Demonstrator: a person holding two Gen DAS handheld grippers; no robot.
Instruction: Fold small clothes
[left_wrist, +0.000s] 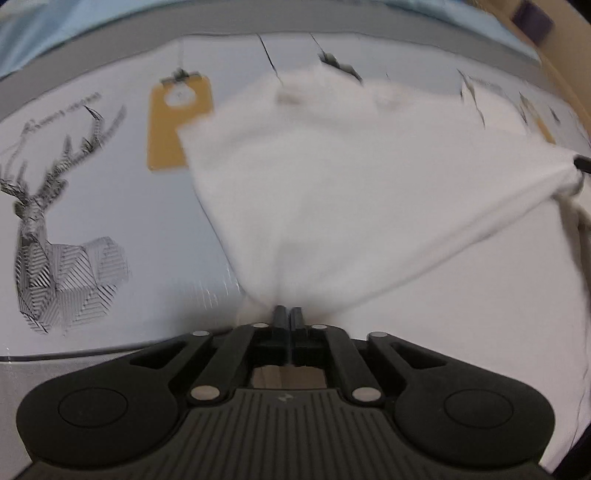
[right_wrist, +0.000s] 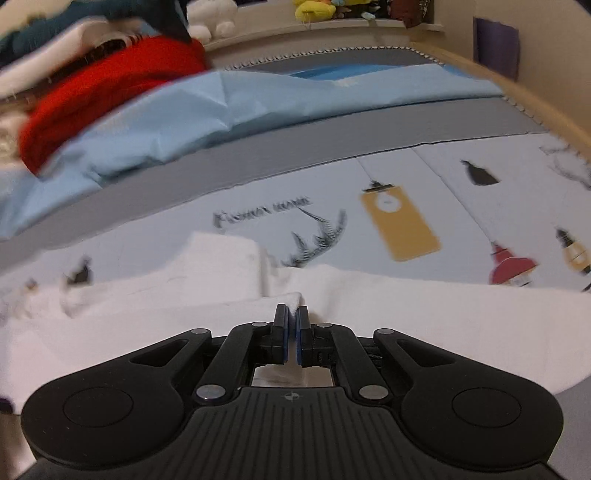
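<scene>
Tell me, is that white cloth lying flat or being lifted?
Lifted, partly. The white cloth fans taut from the shut left gripper to a second pinched corner; the right gripper also clamps white fabric.

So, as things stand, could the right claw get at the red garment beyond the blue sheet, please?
Probably not yet: the right claw is shut on the white garment, and the red garment lies well beyond the blue sheet.

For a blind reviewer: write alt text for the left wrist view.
The left gripper, jaws closed, pinches a white garment that stretches taut toward the right gripper at the frame's edge. Beneath lies a pale mat printed with a deer and a yellow tag.
</scene>
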